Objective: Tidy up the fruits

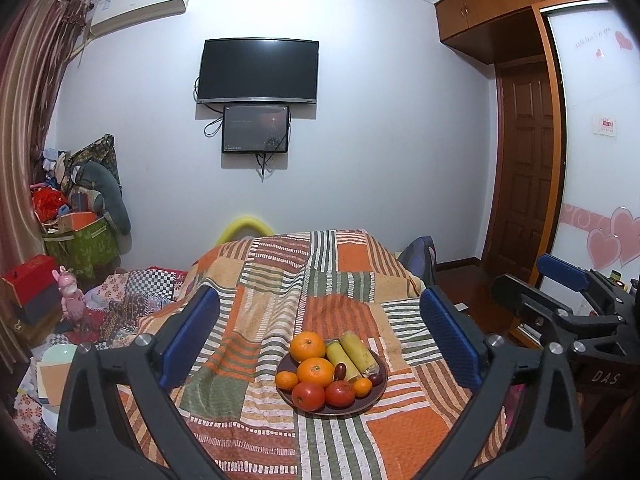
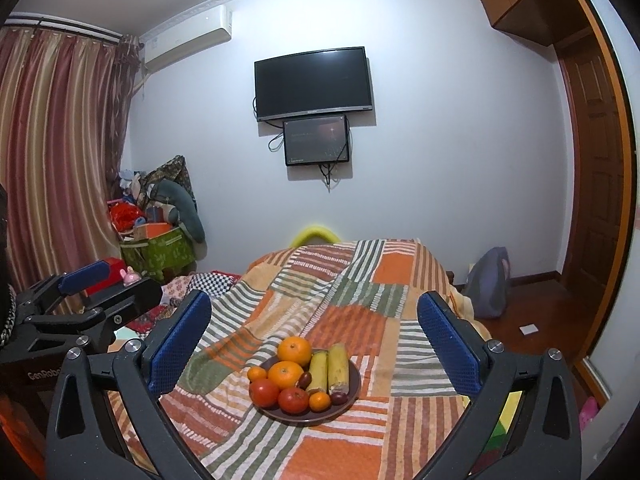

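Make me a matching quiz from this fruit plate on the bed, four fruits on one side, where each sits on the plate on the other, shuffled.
Column one:
1. biggest orange
2. two tomatoes
3. two yellow-green stalk pieces
4. dark date

Column two:
A. near edge of the plate, side by side
B. middle, between the front orange and the stalks
C. far edge, at the back
D. right side, lying lengthwise

Pairs: 1-C, 2-A, 3-D, 4-B
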A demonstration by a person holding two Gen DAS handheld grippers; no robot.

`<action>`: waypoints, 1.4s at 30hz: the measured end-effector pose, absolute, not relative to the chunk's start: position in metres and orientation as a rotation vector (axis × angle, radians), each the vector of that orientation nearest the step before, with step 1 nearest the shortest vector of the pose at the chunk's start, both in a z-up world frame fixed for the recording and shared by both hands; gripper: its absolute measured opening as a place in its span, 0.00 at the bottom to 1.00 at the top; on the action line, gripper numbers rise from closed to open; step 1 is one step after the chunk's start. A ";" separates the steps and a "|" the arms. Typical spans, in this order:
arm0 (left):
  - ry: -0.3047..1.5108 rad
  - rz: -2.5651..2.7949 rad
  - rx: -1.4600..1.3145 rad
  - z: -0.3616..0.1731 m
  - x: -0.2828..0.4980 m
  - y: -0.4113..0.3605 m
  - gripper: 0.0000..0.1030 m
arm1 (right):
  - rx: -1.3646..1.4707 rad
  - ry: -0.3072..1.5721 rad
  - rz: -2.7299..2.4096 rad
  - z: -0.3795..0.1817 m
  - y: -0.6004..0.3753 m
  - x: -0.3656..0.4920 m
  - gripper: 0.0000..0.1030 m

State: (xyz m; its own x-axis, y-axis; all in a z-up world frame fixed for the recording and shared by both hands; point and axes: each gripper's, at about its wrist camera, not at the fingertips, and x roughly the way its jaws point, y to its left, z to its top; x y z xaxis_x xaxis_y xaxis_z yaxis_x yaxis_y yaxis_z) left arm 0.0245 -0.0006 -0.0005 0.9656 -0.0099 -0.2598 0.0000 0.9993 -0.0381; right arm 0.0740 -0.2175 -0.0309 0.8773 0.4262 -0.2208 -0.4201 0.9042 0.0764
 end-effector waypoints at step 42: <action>0.281 0.002 -0.037 0.001 0.032 0.005 1.00 | 0.039 0.243 0.432 -0.025 -0.221 0.075 1.00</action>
State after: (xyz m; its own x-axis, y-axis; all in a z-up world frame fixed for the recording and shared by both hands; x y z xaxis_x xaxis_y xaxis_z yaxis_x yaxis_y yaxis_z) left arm 0.0316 0.0048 0.0008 0.9609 -0.0036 -0.2769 -0.0067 0.9993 -0.0361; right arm 0.0746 -0.2210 -0.0254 0.8798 0.4189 -0.2247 -0.4096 0.9079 0.0887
